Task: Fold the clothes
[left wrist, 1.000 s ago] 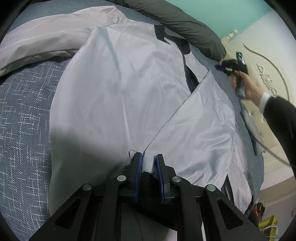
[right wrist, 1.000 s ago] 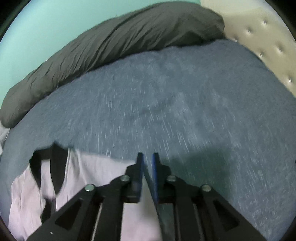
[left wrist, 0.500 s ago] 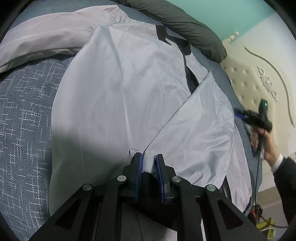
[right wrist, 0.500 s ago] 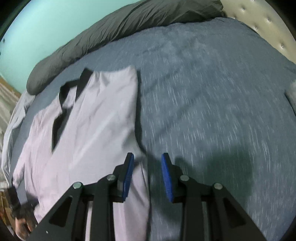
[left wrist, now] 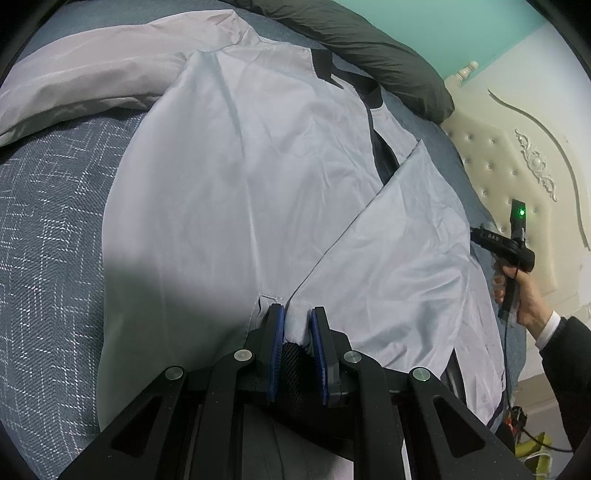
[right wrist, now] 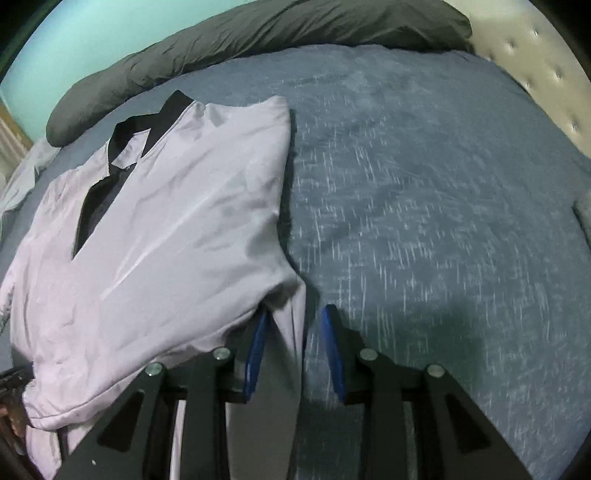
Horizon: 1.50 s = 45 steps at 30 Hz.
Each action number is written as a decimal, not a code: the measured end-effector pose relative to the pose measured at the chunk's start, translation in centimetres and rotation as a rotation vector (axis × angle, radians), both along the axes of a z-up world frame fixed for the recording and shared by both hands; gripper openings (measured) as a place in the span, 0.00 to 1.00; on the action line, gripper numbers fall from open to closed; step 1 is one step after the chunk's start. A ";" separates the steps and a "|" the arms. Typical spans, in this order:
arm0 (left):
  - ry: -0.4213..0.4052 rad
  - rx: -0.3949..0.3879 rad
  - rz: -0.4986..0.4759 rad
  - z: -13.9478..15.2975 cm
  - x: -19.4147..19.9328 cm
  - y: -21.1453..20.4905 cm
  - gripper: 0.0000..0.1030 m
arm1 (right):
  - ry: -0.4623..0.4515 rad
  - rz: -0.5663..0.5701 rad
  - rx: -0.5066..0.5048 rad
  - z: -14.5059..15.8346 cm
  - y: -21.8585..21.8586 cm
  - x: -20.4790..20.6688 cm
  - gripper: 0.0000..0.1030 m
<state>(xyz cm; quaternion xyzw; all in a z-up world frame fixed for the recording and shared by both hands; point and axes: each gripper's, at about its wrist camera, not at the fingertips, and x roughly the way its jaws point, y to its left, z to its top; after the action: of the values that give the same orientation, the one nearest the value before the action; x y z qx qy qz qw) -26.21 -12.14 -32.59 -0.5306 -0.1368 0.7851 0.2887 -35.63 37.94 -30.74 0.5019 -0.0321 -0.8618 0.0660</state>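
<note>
A light grey jacket (left wrist: 240, 177) with black collar trim (left wrist: 325, 66) lies spread on the blue bed; its right side is folded over the middle. My left gripper (left wrist: 297, 317) is shut on the jacket's black ribbed hem cuff (left wrist: 293, 354). In the right wrist view the jacket (right wrist: 166, 221) lies at left. My right gripper (right wrist: 295, 317) is open at the jacket's edge, with a strip of grey cloth (right wrist: 288, 332) lying between its jaws. The right gripper also shows in the left wrist view (left wrist: 476, 232), held in a hand at the jacket's right edge.
The blue patterned bedspread (right wrist: 424, 184) stretches to the right. A dark grey bolster pillow (right wrist: 258, 33) lies along the far side. A cream tufted headboard (left wrist: 524, 166) stands at right. The jacket's far sleeve (left wrist: 92, 74) lies spread out at the upper left.
My right gripper has opened and drawn back from the collar end to the jacket's side edge, with a strip of grey cloth now between its jaws. The left gripper has stayed on the hem cuff.
</note>
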 end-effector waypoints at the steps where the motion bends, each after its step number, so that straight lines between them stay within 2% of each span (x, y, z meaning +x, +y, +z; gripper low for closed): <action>1: -0.001 0.001 0.000 0.0 0.0 0.0 0.16 | 0.006 -0.006 0.001 -0.1 0.1 0.0 0.10; 4: -0.002 0.004 -0.001 0.0 0.0 -0.1 0.16 | 0.023 -0.024 0.002 -0.3 0.4 0.1 0.04; 7: -0.003 0.007 0.001 -0.1 0.0 0.1 0.16 | 0.068 -0.085 -0.026 0.2 1.8 0.7 0.04; 14: -0.003 0.006 0.000 -0.1 0.2 -0.4 0.16 | 0.070 -0.150 -0.088 -0.2 2.7 1.4 0.04; 20: -0.005 0.011 0.000 -0.4 0.0 -0.2 0.16 | 0.033 -0.165 -0.243 -0.5 4.6 1.3 0.04; 24: -0.005 0.011 0.002 -0.3 0.0 -0.2 0.16 | 0.037 -0.196 -0.201 0.4 5.0 2.4 0.04; 26: -0.004 0.011 0.002 -0.3 0.0 -0.2 0.16 | 0.077 -0.219 -0.202 1.5 5.2 3.1 0.05; 28: -0.003 0.010 0.000 -0.4 -0.1 -0.2 0.16 | 0.132 -0.226 -0.241 2.9 5.0 3.7 0.10; 30: -0.001 0.007 0.000 -0.3 0.0 -0.2 0.16 | 0.141 -0.188 -0.279 3.3 4.0 3.4 0.10; 34: 0.001 0.006 0.001 -0.3 0.0 -0.2 0.17 | 0.089 -0.122 -0.272 2.8 0.8 2.0 0.10; 37: 0.000 0.009 0.002 -0.3 0.0 -0.3 0.17 | 0.018 -0.122 -0.227 1.1 -0.4 1.6 0.10; 39: -0.002 0.014 0.004 -0.4 0.0 -0.4 0.17 | -0.022 -0.163 -0.209 0.2 0.0 1.8 0.09; 42: -0.002 0.021 0.007 -0.3 0.1 -0.5 0.17 | 0.011 -0.227 -0.204 0.9 0.6 3.0 0.07; 45: -0.007 0.046 0.018 -0.2 0.2 -1.1 0.17 | 0.066 -0.185 -0.211 2.6 -1.0 4.4 0.07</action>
<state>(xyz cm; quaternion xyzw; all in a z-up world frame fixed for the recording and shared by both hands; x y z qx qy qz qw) -26.01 -13.19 -32.78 -0.5252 -0.1604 0.7826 0.2934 -31.22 36.94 -28.15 0.4584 -0.1663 -0.8721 0.0397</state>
